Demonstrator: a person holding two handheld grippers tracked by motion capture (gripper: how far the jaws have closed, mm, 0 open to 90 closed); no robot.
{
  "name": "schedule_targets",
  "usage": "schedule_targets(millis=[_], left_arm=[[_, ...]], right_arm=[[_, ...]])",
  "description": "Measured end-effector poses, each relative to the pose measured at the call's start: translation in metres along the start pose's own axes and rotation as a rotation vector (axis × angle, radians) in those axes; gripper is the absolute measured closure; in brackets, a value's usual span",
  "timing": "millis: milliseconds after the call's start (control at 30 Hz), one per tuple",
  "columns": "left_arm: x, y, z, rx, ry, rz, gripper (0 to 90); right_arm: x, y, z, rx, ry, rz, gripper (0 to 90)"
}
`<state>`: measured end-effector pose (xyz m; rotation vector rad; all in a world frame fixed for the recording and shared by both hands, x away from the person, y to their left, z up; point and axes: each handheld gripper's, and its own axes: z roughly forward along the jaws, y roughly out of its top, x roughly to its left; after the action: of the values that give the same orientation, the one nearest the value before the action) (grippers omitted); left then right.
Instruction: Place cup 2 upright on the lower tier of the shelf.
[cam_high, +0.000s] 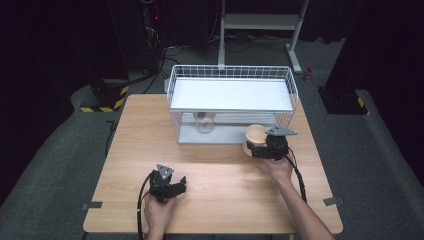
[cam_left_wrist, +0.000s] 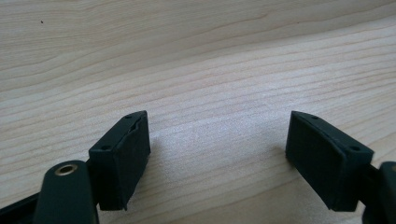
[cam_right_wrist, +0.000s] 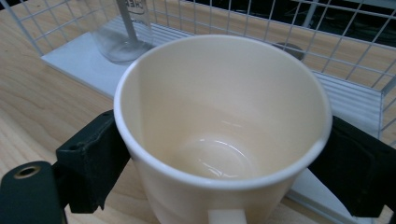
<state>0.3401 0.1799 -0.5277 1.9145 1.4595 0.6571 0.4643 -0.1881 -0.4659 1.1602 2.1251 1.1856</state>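
Note:
A cream mug (cam_right_wrist: 224, 135) stands upright between the jaws of my right gripper (cam_right_wrist: 219, 161), which is shut on its sides; its handle stub faces the camera. In the high view the mug (cam_high: 255, 135) sits just in front of the white wire rack (cam_high: 232, 102), with my right gripper (cam_high: 267, 147) around it. A clear glass (cam_right_wrist: 122, 32) stands on the rack's lower shelf; from above the glass (cam_high: 204, 122) shows under the upper shelf. My left gripper (cam_high: 172, 187) rests open near the table's front, and its jaws hold nothing (cam_left_wrist: 219, 154) over bare wood.
The wooden table (cam_high: 150, 145) carries the two-level wire rack at its back middle. Beyond the table stand a white frame stand (cam_high: 260, 22) and dark floor with cables. Black-and-yellow striped blocks (cam_high: 105, 97) lie at the far left.

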Motion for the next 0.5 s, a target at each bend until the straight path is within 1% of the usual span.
schedule_targets(millis=[133, 267, 333, 500], left_arm=[[0.000, 0.000, 0.000, 0.000, 0.000, 0.000, 22.2], [0.000, 0.000, 0.000, 0.000, 0.000, -0.001, 22.2], [0.000, 0.000, 0.000, 0.001, 0.000, -0.002, 22.2], [0.000, 0.000, 0.000, 0.001, 0.000, -0.001, 22.2]], right_arm=[[-0.004, 0.005, 0.004, 0.000, -0.009, 0.018, 10.6], [-0.009, 0.002, 0.009, 0.009, -0.023, 0.046, 10.6], [-0.009, 0.003, 0.010, 0.009, -0.031, 0.045, 10.6], [-0.010, 0.003, 0.012, -0.001, -0.035, 0.046, 10.6]])
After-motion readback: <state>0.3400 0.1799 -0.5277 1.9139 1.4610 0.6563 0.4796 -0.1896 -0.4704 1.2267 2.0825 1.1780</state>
